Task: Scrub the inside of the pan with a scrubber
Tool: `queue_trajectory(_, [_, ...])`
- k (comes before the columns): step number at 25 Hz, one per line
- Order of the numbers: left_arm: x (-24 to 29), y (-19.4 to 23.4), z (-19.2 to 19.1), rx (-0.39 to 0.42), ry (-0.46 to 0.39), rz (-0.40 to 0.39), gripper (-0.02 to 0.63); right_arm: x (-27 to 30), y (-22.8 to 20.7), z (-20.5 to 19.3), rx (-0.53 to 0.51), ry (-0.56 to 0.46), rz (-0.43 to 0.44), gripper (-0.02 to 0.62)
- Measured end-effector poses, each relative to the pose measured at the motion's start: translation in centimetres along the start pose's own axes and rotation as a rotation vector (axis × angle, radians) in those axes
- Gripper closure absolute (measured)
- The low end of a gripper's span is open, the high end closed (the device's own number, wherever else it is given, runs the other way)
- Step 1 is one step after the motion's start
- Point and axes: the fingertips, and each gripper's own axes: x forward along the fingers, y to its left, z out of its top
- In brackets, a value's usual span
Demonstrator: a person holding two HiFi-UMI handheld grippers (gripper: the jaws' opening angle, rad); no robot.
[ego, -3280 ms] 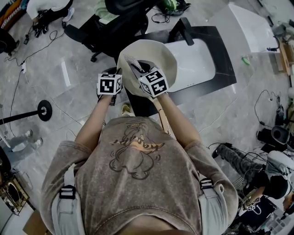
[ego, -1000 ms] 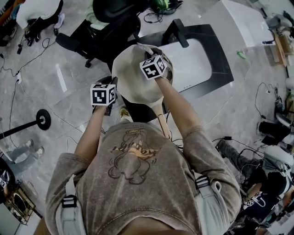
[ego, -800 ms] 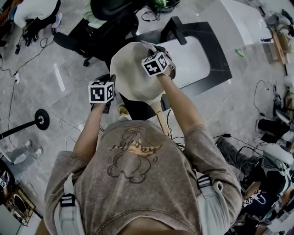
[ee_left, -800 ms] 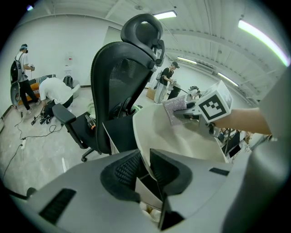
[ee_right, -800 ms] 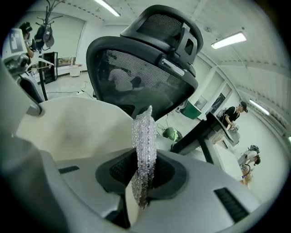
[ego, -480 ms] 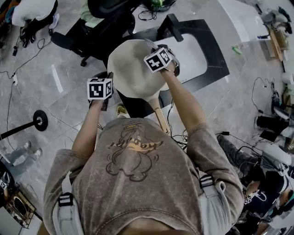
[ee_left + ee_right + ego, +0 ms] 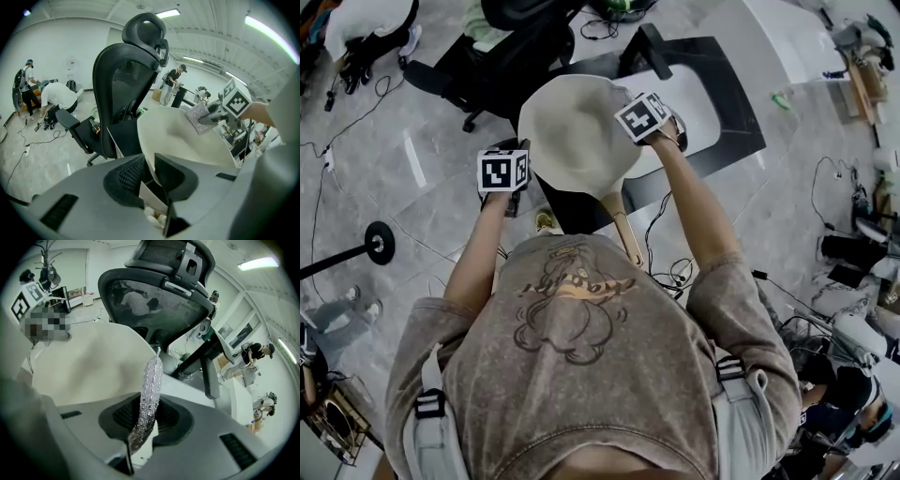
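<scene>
Seen from above, a person in a brown printed T-shirt (image 7: 572, 328) stands over a grey tiled floor (image 7: 422, 216) and holds a two-jaw tool in each hand. Both arms reach forward.

The left gripper (image 7: 149, 171) has its jaws nearly closed, clamped on the rim of a cream-coloured pan (image 7: 572, 131). The thin pan wall sits pinched between the two ribbed pads. The pan rests on nothing. It is held in the air in front of the person's chest and tilted, with its pale inside facing up towards the head camera. Its light, wood-coloured handle (image 7: 623, 230) points back towards the person.

The right gripper (image 7: 145, 416) is closed on a silver, glittery scrubber (image 7: 150, 385), which stands out edge-on from between its pads. This gripper is at the pan's right rim, with the scrubber just beside the inner wall. Whether the scrubber touches the pan cannot be told.

Beyond the pan are a black mesh office chair (image 7: 129, 93) and a black table with a white top (image 7: 712, 103). In the overhead view, the pan overlaps the table's left edge. Cables (image 7: 670, 272) lie on the floor beside the person.
</scene>
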Motion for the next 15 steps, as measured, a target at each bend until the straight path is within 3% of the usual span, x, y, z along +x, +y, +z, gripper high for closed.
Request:
queue_trajectory(2, [0.0,0.1,0.0,0.000,0.000,0.004,0.531,-0.2,0.7,-0.6,-0.004,0.004,0.042,0.512])
queue_trajectory(6, [0.0,-0.1,0.1,0.000,0.002,0.005,0.531,-1.2,0.9,-5.0,0.028,0.150,0.043,0.514])
queue_trajectory(10, [0.1,0.0,0.2,0.003,0.000,0.004,0.531,-0.7,4.0,-3.8,-0.032,0.052,0.164,0.515])
queue_trajectory(15, [0.0,0.0,0.1,-0.003,0.000,0.006,0.531,-1.2,6.6,-4.9,-0.081,0.090,0.264,0.518])
